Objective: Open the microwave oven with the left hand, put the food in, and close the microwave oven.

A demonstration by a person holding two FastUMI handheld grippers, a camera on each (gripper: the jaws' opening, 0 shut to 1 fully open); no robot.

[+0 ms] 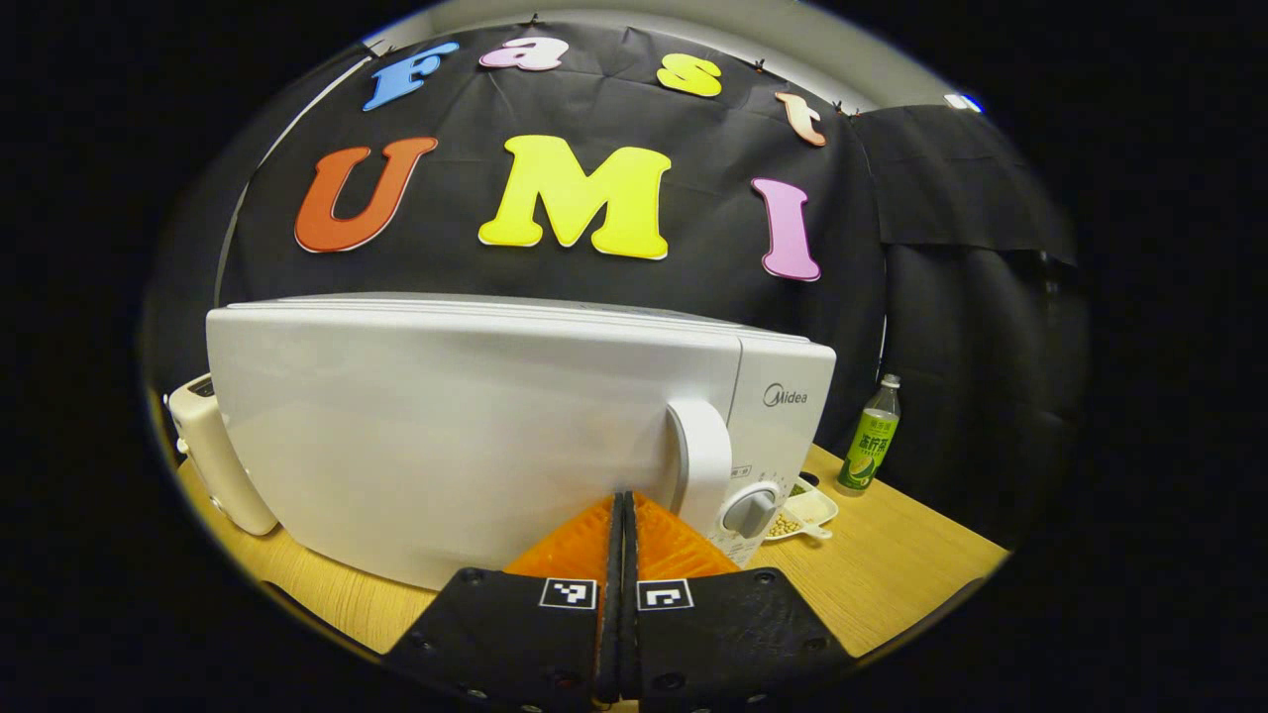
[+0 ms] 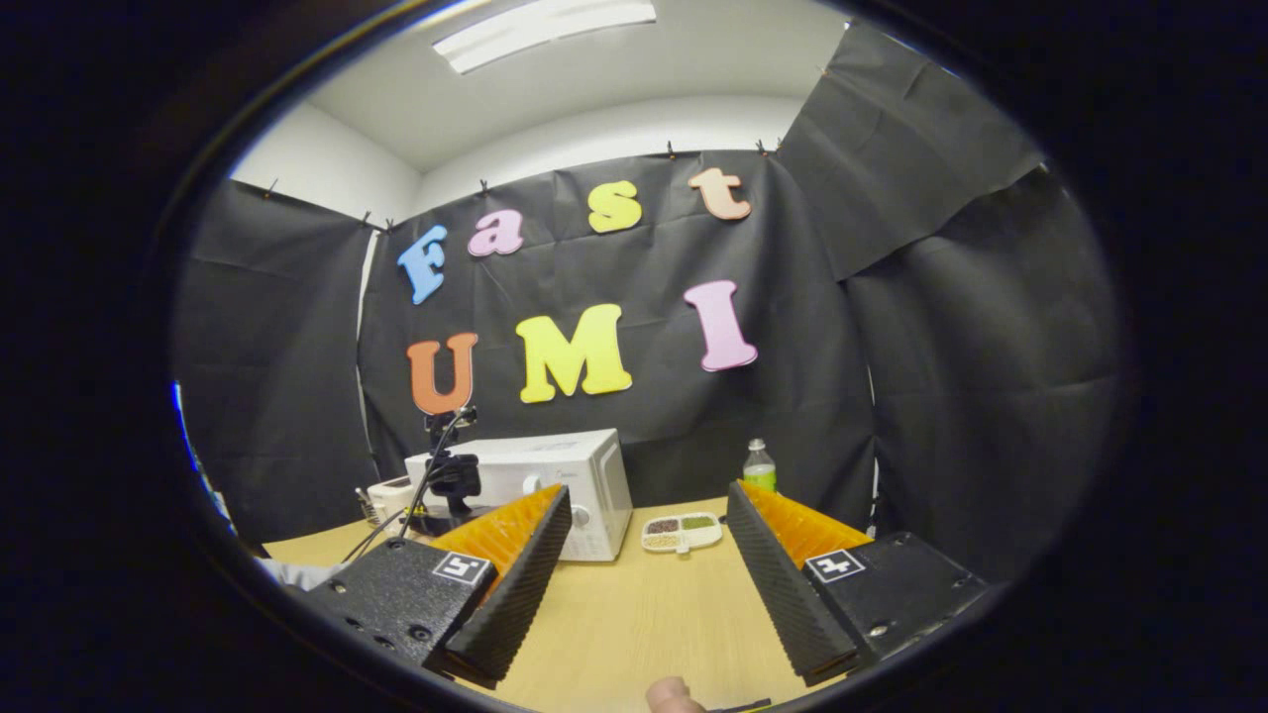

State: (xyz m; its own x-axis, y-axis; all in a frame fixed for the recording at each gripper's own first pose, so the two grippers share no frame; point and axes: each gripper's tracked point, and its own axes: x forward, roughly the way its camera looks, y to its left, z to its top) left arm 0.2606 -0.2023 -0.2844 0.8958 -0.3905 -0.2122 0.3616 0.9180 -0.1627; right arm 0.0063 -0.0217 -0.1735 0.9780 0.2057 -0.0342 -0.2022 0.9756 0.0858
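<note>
Microwave (image 1: pixel 475 436) door shut; left gripper (image 1: pixel 622 515) pinched closed near handle (image 1: pixel 701 465), likely to hook it; right gripper (image 2: pixel 644 555) wide, waiting for food dish (image 2: pixel 681 532).

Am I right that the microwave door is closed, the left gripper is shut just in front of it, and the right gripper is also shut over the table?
Not quite: the right gripper is open, its fingers spread wide over the wooden table in the right gripper view. The rest holds: the microwave door is closed and the left gripper is shut just in front of it.
</note>
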